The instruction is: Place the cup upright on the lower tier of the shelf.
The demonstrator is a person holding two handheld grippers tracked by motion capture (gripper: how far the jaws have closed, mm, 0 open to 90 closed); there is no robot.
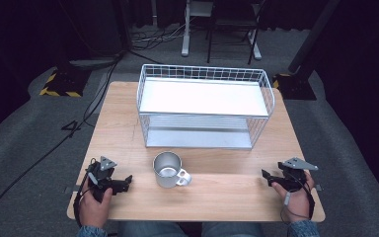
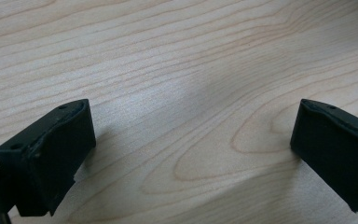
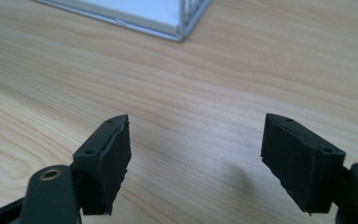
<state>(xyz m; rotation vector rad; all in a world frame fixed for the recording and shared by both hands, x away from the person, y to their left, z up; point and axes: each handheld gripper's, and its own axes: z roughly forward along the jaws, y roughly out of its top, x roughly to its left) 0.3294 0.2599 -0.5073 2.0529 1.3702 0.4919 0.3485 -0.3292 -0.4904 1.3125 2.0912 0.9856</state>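
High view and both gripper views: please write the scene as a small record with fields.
table: wooden table
rack: white wire rack with two shelves, at the far half of the table
mug: metal mug, upright, in front of the rack, handle toward the person's right
left gripper: open, holds nothing, near the table's front left
right gripper: open, holds nothing, near the front right

One metal mug [image 1: 168,169], one white wire rack [image 1: 205,106] (two tiers), two grippers, left [image 1: 125,182] and right [image 1: 266,175], one table [image 1: 123,133].
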